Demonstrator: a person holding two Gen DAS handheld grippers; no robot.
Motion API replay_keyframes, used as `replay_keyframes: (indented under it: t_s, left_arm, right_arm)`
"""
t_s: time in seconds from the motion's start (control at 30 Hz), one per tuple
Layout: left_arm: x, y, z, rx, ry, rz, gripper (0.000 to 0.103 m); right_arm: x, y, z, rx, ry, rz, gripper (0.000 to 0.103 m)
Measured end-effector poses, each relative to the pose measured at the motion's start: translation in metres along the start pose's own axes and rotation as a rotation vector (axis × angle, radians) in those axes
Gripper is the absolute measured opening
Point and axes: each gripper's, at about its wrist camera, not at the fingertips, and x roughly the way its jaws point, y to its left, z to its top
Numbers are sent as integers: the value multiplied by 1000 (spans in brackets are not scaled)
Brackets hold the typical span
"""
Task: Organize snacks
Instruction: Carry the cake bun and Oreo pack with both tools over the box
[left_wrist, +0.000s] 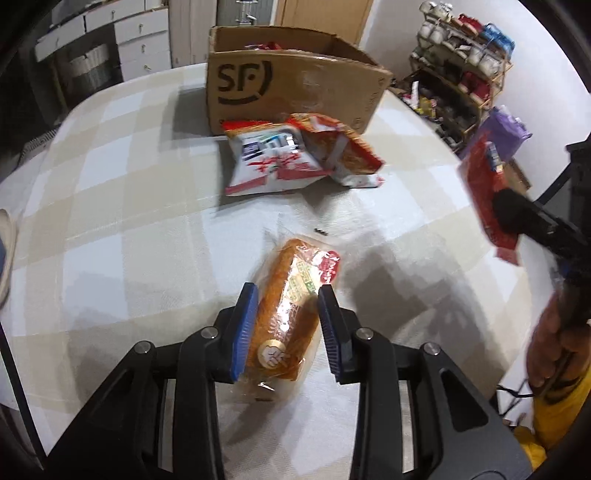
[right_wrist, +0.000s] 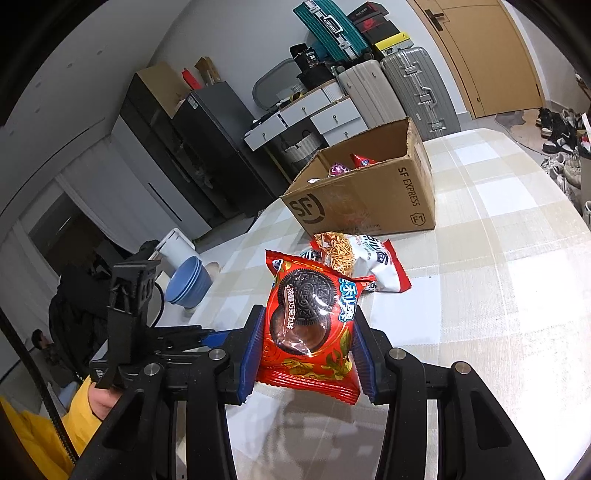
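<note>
Checked cloth covered the table (left_wrist: 122, 206), with a cardboard box (left_wrist: 291, 88) at its far side. Between the left gripper (left_wrist: 284, 325)'s spread fingers lay a wrapped bread loaf (left_wrist: 291, 306); whether the pads touched it was unclear. The right gripper (right_wrist: 306, 347) pinched a red Oreo packet (right_wrist: 308, 321) upright above the cloth. Two snack bags (left_wrist: 295, 155) lay ahead, just before the box.
</note>
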Motion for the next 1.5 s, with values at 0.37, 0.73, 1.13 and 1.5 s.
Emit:
replay_keyframes:
  t_s: [0.37,0.73,1.13,1.5]
  left_arm:
    - [14,-11,-2,64,32,35,63]
    - [19,-6,-5,62,37,44,34]
    - [-54,-26,42,120,-148,60,33]
    - [-85,-21,153,126,-253,54,33]
  right_arm:
    - [-1,-1,-3,9,3,6,45]
    - [-3,-1,-1,13,-7,-1,45]
    - [-3,21,48,-92,-28,24,45]
    - [25,20,154,-119,-55,11,45]
